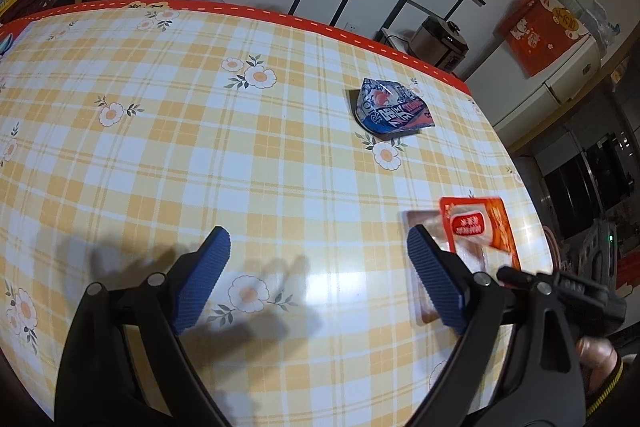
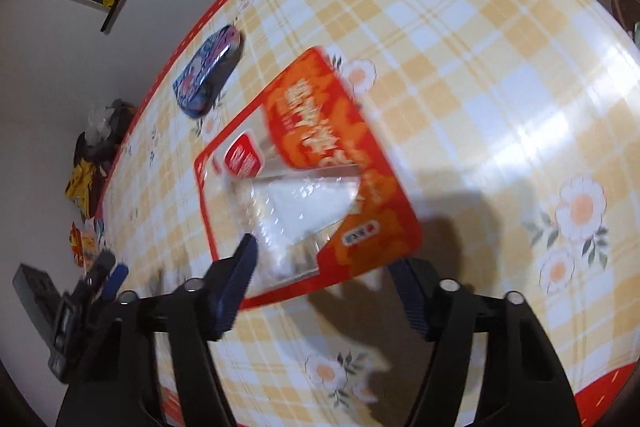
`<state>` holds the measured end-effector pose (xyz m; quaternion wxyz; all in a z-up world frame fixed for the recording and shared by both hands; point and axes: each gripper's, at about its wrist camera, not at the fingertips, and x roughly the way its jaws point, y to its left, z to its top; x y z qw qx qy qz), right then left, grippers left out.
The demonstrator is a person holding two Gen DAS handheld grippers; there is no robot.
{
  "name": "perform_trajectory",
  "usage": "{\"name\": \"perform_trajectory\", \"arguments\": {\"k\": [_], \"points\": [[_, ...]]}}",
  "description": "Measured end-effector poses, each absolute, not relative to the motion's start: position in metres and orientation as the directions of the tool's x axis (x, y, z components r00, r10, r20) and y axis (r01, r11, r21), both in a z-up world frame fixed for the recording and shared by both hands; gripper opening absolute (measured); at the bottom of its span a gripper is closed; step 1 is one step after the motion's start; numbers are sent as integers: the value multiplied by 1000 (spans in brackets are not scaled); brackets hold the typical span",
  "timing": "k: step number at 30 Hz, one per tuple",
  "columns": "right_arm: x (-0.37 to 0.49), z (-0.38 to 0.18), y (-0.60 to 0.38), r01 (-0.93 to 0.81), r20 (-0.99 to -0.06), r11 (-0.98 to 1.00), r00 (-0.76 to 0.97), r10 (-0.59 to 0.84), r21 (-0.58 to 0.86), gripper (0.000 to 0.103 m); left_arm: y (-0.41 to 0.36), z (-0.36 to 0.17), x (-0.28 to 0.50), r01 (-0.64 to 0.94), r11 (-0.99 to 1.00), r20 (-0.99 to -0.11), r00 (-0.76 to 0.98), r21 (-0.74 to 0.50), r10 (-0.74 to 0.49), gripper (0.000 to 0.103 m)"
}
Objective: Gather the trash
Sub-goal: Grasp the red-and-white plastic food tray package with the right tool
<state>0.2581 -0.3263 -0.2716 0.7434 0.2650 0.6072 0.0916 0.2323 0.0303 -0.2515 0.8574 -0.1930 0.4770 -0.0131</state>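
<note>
Left gripper (image 1: pixel 318 255) spread wide, empty; right gripper (image 2: pixel 324 259) half-spread around orange wrapper (image 2: pixel 320 155).

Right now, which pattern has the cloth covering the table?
Yellow-and-white checks with daisies, red border; left wrist view.

tablecloth (image 1: pixel 280 155): glossy vinyl | orange wrapper (image 2: pixel 320 131): shiny plastic film

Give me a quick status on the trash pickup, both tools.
Left tool open, empty, above the tablecloth. Right tool open around the orange wrapper, grip unconfirmed. Blue wrapper untouched near the table edge. Nothing in the way.
</note>
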Motion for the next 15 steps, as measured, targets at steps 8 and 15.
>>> {"name": "perform_trajectory", "arguments": {"k": [8,15], "points": [[283,-260,-333,137,-886,914,337,320,382,46,30,-256,233,-165,926,-819,535,-340,-206,89],[262,-274,-311,129,-880,886,244,407,446,58,24,-261,239,-162,926,-826,522,-342,-214,89]]}}
